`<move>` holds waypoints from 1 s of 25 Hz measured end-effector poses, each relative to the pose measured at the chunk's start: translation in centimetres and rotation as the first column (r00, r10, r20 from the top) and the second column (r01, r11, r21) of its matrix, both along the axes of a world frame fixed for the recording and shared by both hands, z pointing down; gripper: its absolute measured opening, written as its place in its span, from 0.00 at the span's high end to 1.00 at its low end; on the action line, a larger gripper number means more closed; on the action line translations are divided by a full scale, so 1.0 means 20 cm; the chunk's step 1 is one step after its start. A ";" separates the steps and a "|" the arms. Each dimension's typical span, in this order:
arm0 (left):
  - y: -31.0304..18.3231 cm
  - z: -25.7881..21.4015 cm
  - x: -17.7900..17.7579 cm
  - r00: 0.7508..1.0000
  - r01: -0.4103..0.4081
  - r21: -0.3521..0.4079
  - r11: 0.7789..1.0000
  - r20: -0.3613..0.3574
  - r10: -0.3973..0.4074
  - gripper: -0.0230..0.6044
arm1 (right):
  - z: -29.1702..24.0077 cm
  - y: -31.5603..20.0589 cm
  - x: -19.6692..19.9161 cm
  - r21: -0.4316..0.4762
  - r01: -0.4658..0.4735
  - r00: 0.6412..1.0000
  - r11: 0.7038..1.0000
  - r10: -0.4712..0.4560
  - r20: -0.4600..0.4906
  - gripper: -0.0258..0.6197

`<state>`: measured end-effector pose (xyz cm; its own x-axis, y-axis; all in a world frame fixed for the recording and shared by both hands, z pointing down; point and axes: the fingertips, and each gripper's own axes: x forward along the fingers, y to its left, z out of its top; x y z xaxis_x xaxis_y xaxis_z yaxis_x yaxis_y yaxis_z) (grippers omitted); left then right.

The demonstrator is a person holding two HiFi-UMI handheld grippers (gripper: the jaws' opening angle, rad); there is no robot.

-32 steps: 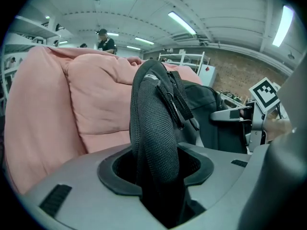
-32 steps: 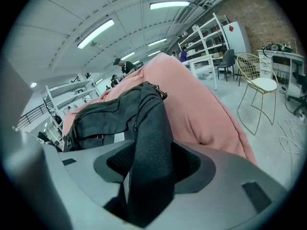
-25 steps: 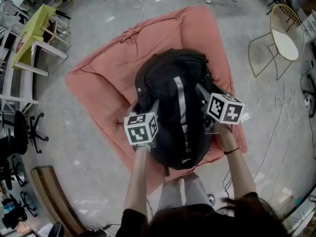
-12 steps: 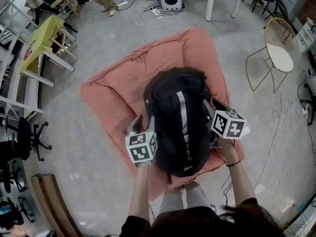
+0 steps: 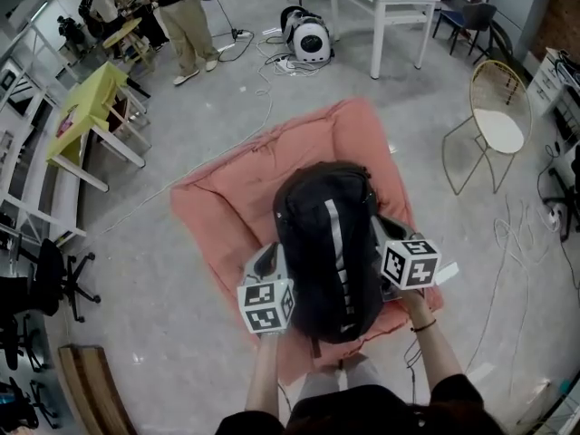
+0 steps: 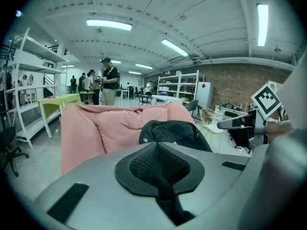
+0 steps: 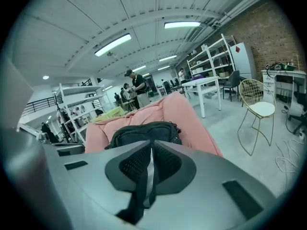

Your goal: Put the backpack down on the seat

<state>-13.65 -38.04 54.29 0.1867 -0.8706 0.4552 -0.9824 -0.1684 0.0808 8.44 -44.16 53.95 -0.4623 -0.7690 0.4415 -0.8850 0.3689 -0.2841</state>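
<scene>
- Backpack stands black and upright on the pink seat, with its base near the front edge. Whether its full weight is down on the cushion cannot be told.
- The left tool sits at the backpack's left flank and the right tool at its right flank, level with each other.
- In the left gripper view the jaws are pressed together, with the dark left strap running down out of them. In the right gripper view the jaws are likewise clamped on the right strap.
- The step in hand looks like the last of the lowering, with the release to come.
- To do it well, both tools should sink evenly until the straps go slack, so the seat and not the tools carries the load.
- Only then should the jaws part, one side just after the other, and each tool should draw outward, clear of the straps.
- The cushion is soft and the load tall, so it may tip toward the person. Nudging the base toward the seat's middle and leaning the top back before letting go would guard against that.
</scene>
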 end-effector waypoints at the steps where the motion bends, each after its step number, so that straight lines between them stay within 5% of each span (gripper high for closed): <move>1: 0.01 -0.03 0.01 1.000 -0.004 0.013 1.000 -0.009 0.004 0.93 | -0.03 0.02 0.00 0.013 0.007 1.000 1.000 -0.007 0.005 0.92; 10: 0.18 -0.35 0.06 0.996 -0.042 0.137 0.990 -0.070 0.052 0.94 | -0.37 0.21 0.00 0.151 0.074 0.996 0.986 -0.080 0.032 0.93; 25: 0.52 -0.77 0.04 0.992 -0.105 0.295 0.950 -0.040 0.122 0.94 | -0.83 0.54 0.04 0.359 0.122 0.985 0.925 -0.157 0.069 0.94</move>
<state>-12.93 -27.62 38.81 0.3105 -0.9353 0.1698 -0.9505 -0.3034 0.0667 9.25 -33.45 37.33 -0.6023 -0.7916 0.1028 -0.7927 0.5781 -0.1933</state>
